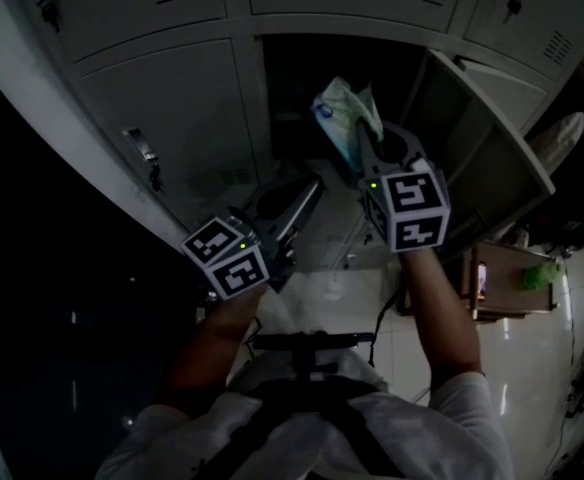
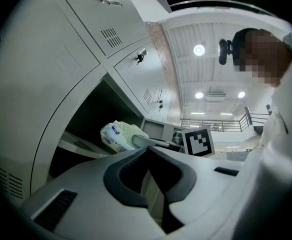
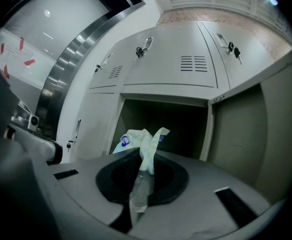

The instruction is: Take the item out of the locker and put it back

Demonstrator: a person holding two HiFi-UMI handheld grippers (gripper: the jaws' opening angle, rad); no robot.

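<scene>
Step in hand, as I read it: the carry between locker and open air, w/ the item gripped at the mouth of the compartment. Whether it's going out or back in, one look can't settle.

Grey plastic two-jaw L gripper [image 2: 147, 150] sits left of and lower than the other tool. Its tips are closed on each other w/ nothing between them, and it looks idle. Thin whitish-green crumpled plastic bag w/ blue print [image 3: 133, 138] sits just past the tips of the grey two-jaw R gripper [image 3: 144, 155]. Those jaws are clamped tight on the bag's twisted neck, and a clear strip of film trails back thru the pads. Bulk of the bag is ahead of the R tips, in front of the opening, touching no shelf that I can see.

Next move, prob.: if it's coming out, pull clear, then go straight ahead into the opening. Let go only once the bag rests on the compartment floor. Film is slippery and the pinch narrow, so keep it steady, and mind the door edge right of the R tool.

Containers:
- Left of the R gripper: pale grey metal locker door w/ a key at its edge [image 3: 92, 126], shut, contents unseen.
- Dead ahead: dark open locker compartment [image 3: 186, 129]. Nothing visible inside, tho it's too dim to be sure.
- Above it: vented upper locker doors [image 3: 186, 59], shut.
- Right of the tool: the compartment's grey door [image 3: 243, 134], swung wide.
</scene>
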